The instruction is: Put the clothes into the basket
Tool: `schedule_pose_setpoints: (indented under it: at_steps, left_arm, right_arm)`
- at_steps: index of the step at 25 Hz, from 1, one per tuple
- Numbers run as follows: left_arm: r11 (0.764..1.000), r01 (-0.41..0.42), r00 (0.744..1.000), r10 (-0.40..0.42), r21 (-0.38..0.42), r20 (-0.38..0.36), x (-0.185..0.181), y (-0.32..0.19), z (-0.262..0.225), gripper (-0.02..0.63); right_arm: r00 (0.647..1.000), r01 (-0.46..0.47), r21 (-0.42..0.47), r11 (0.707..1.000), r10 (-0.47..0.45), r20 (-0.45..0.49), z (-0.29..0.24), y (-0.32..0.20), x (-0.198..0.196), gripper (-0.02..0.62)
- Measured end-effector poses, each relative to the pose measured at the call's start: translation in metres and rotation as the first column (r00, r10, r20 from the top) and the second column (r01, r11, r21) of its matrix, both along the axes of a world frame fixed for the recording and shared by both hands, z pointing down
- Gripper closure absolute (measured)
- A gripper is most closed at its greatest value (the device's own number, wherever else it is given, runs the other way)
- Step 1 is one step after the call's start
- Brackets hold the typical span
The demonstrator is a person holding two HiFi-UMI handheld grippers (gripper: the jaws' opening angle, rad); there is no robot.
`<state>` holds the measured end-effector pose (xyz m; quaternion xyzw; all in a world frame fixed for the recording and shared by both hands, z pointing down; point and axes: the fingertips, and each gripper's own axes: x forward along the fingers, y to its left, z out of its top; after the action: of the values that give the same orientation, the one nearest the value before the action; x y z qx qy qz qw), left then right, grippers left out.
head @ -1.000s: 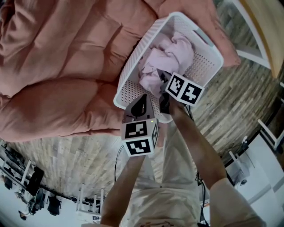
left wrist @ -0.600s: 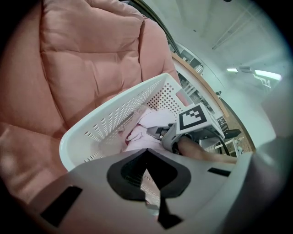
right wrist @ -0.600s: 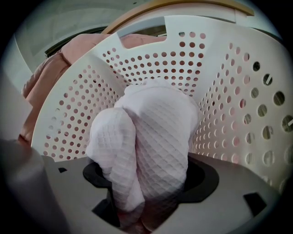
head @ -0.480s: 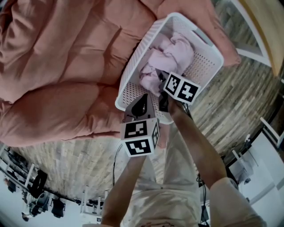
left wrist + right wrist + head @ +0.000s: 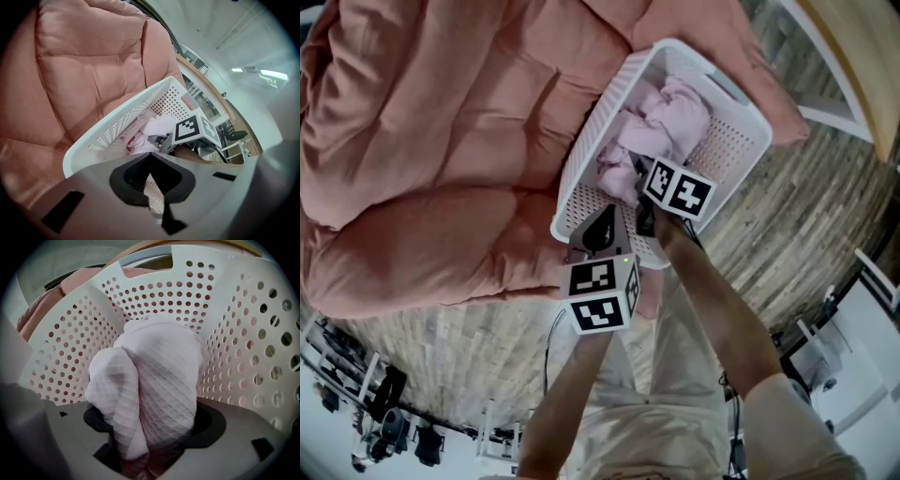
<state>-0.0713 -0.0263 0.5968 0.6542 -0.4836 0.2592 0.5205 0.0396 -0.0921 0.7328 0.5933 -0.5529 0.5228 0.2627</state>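
Note:
A white perforated basket [image 5: 736, 141] rests on the bed with crumpled pale pink clothes [image 5: 666, 117] inside. My right gripper [image 5: 637, 187] reaches down into it. In the right gripper view a pink waffle-knit garment [image 5: 154, 376] bulges between the jaws of the right gripper [image 5: 150, 427]. Those jaws have just been opening and stand wide, loose around the cloth. My left gripper [image 5: 602, 225] sits at the basket's near rim. In its own view the left gripper [image 5: 151, 161] has its tips together. Whether they pinch the basket [image 5: 117, 124] is hidden.
A salmon-pink duvet [image 5: 441, 141] covers the bed left of and behind the basket. Wooden floor [image 5: 806, 206] lies to the right, with white furniture legs [image 5: 825, 328] further out. The person's forearms and light trousers [image 5: 666, 375] fill the lower middle.
The right gripper has sunk slightly deeper into the basket with the pink garment. The left gripper has stayed at the near rim.

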Motion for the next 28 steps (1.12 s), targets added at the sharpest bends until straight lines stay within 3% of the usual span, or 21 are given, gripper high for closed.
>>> schedule_pose_setpoints:
  at_steps: [17,28]
  left_arm:
    - [1.0,-0.008,1.0,0.009,-0.006,0.018,0.002,0.002,0.007,0.606]
    - [1.0,0.014,0.999,-0.014,-0.002,0.041,-0.002,0.01,0.001,0.606]
  right_arm:
    - [0.999,0.01,-0.049,0.999,-0.013,-0.048,0.032,-0.006,-0.002,0.172]
    - [1.0,0.005,-0.019,1.0,-0.005,-0.009,0.015,-0.006,-0.004,0.155]
